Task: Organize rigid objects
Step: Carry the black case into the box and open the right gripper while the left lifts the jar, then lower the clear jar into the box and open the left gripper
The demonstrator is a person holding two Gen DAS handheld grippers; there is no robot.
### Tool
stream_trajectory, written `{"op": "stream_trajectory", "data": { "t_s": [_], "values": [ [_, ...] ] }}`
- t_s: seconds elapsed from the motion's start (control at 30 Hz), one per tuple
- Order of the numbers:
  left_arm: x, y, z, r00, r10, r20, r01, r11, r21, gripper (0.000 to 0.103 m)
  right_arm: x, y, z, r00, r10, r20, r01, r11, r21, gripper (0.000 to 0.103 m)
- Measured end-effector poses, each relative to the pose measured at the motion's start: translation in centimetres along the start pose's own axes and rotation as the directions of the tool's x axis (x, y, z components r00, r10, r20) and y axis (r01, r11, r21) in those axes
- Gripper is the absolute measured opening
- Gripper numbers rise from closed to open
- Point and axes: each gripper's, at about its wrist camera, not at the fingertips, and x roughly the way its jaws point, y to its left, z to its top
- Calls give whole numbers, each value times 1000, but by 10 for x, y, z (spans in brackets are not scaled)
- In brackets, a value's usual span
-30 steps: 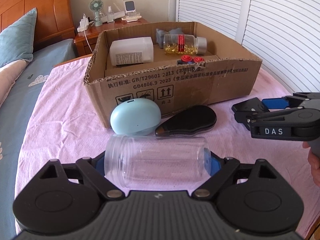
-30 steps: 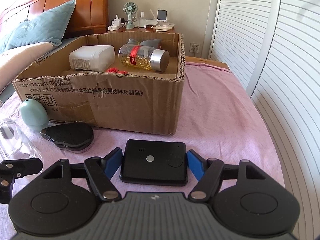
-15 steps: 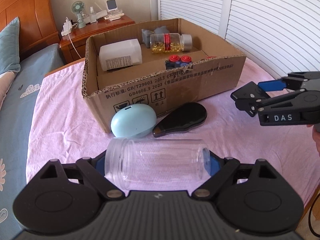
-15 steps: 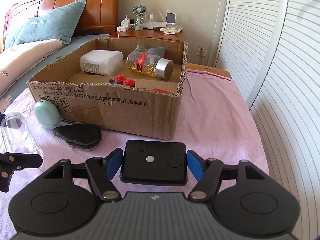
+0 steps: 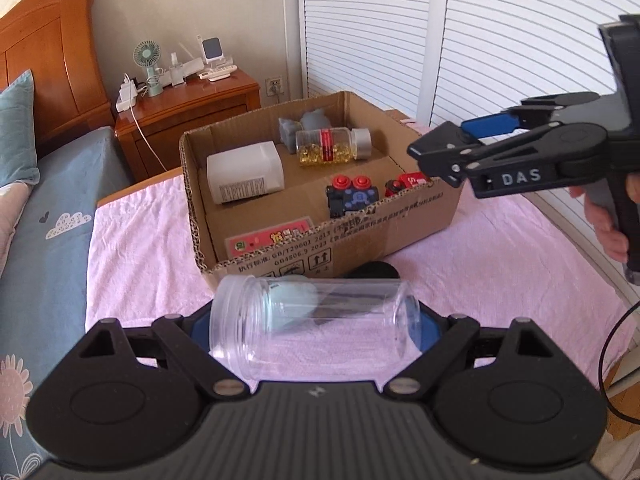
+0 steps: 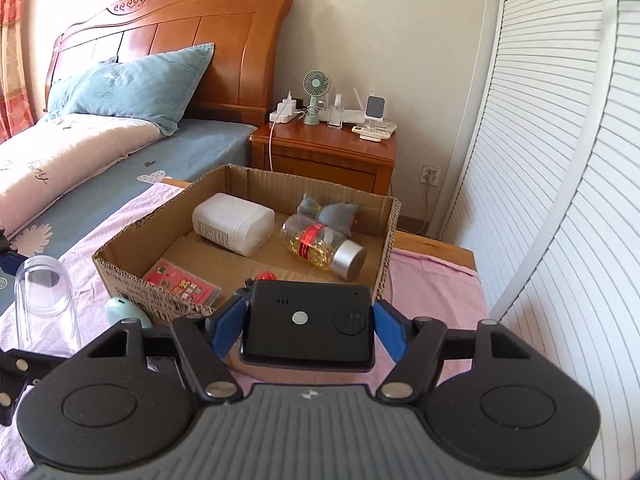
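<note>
Clear plastic jar (image 5: 314,326) lies crosswise, pinched end to end by the left hand-held gripper (image 5: 314,328). Black device (image 6: 308,326) sits clamped flat in the right hand-held gripper (image 6: 308,330). Beyond both at 12 o'clock, the cardboard box (image 5: 400,216) on the pink-covered table (image 5: 136,240) holds a white bottle (image 5: 245,172), a capsule bottle (image 5: 330,146) and what seems a grey toy (image 6: 332,212).

Black handheld grippers with blue pads

Left gripper (image 5: 314,326): ribbed grey body, silver screws; right gripper (image 6: 308,322): white "DAS" lettering, trailing black cable.
</note>
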Motion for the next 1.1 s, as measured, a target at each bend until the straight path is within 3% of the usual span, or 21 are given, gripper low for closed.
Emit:
{"op": "stream_trajectory", "data": {
  "t_s": [0.27,0.33,0.47,0.7,0.9,1.1],
  "values": [
    [-1,6,10,1000,19,17,-19,1000,-2,90,62,-2,21,996,10,-86,-7,999,41,78],
    [0,7,12,1000,20,19,-20,1000,-6,90,65,0,21,997,-11,-80,14,999,40,102],
    [1,10,18,1000,14,26,-14,1000,-25,90,54,-2,16,998,12,-65,-6,996,85,103],
    [10,14,44,999,29,45,-27,999,-28,90,28,0,4,991,-44,-129,61,990,131,103],
    [42,21,76,998,64,1,-63,997,-39,90,16,5,-12,972,-69,-226,111,978,178,103],
    [74,23,94,995,96,-34,-98,994,-59,90,10,9,-28,967,-29,-253,86,972,219,103]
  ]
}}
